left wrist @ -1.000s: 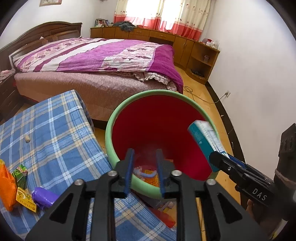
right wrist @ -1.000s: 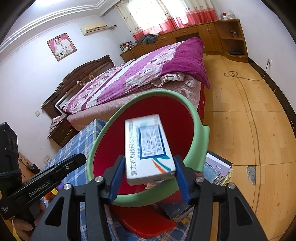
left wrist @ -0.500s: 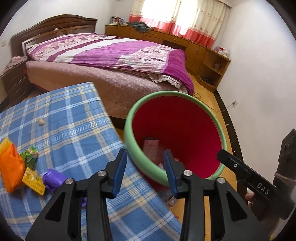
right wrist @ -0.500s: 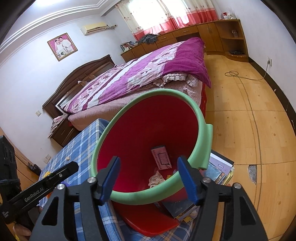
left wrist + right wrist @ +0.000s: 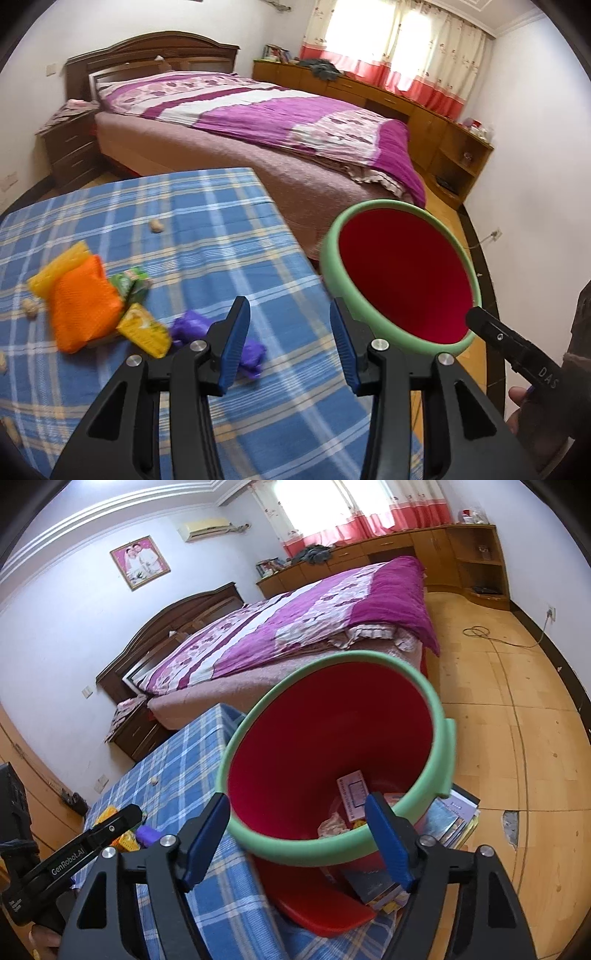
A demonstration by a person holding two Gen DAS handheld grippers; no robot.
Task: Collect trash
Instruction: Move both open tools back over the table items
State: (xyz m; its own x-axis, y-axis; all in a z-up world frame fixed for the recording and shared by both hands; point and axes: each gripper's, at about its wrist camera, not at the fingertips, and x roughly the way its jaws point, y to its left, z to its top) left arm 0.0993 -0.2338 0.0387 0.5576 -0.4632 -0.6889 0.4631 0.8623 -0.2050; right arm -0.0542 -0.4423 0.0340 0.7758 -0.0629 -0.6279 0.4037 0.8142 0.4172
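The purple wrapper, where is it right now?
In the left wrist view, the purple wrapper lies on the blue checked tablecloth, just behind the left gripper's left finger, beside the yellow packet.

Bin (image 5: pixel 436 716) off the right edge of the surface (image 5: pixel 236 229), box (image 5: pixel 352 794) inside. Wrappers (image 5: pixel 83 295) grouped at the surface's left, a nut (image 5: pixel 156 225) behind them. Bed (image 5: pixel 258 122) beyond; books (image 5: pixel 454 816) beside the bin's base.
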